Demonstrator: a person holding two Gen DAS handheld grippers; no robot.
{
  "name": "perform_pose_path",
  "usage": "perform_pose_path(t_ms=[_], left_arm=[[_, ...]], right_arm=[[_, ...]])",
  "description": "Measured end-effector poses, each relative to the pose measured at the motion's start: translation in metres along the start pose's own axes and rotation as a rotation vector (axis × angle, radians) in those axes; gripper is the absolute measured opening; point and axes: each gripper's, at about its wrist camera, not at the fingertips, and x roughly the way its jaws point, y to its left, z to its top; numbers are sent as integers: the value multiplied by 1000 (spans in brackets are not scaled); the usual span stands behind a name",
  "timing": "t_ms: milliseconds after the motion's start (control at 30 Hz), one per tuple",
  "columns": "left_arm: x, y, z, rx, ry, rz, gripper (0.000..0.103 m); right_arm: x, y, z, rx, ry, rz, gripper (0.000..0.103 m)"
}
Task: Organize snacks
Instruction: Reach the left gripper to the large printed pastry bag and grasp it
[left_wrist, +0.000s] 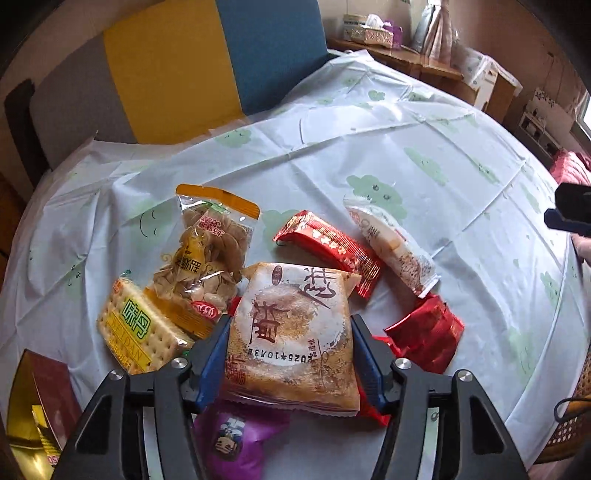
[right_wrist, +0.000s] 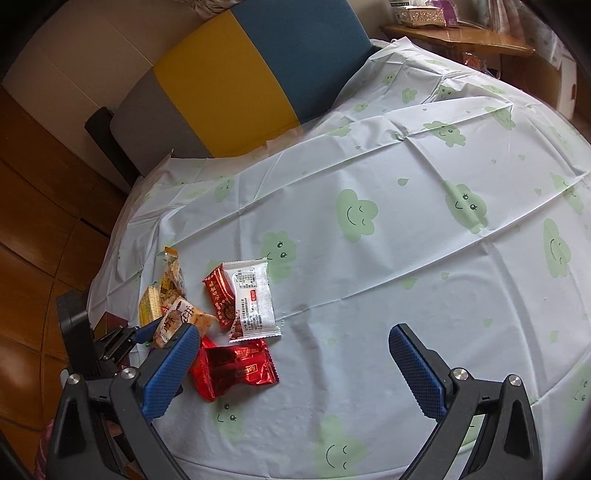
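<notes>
1. The left gripper (left_wrist: 290, 345) points steeply down at the snack pile. Its blue pads stand on either side of a brown cake packet (left_wrist: 291, 339). The jaws are spread wide, and whether the pads press on the wrapper cannot be told. In the right wrist view the same gripper (right_wrist: 168, 328) shows with the packet (right_wrist: 177, 319) between its fingers.
2. Under the near end of that packet lies a purple packet (left_wrist: 236, 439), partly covered by it.
3. Just left of the left gripper is a cracker packet (left_wrist: 138, 332). A clear bag of nuts (left_wrist: 205, 254) leans over its far edge.
4. Beyond the cake packet lies a long red bar (left_wrist: 332, 247), and a white packet (left_wrist: 395, 247) lies just beside it to the right. A shiny red packet (left_wrist: 426, 336) sits nearer, right of the left gripper.
5. At the lower left corner a dark red and gold box (left_wrist: 40, 406) stands at the desk's edge.
6. The right gripper (right_wrist: 299, 363) hangs over bare cloth with its jaws wide apart and nothing between them. The shiny red packet (right_wrist: 236, 367) lies just beside its left finger.
7. All the snacks rest on the desk (left_wrist: 369, 122), which is covered by a white cloth printed with green clouds.
8. A grey, yellow and blue chair back (left_wrist: 207, 62) stands behind the far edge.
</notes>
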Motion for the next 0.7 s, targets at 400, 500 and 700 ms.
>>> perform_pose_path(t_ms=[400, 500, 700], left_arm=[[-83, -24, -83, -91, -160, -22, 61], [-86, -33, -113, -95, -136, -10, 61], [-74, -46, -159, -103, -70, 17, 61]], right_arm=[[4, -3, -2, -20, 13, -58, 103], [6, 0, -5, -39, 16, -78, 103], [14, -1, -10, -59, 40, -149, 103]])
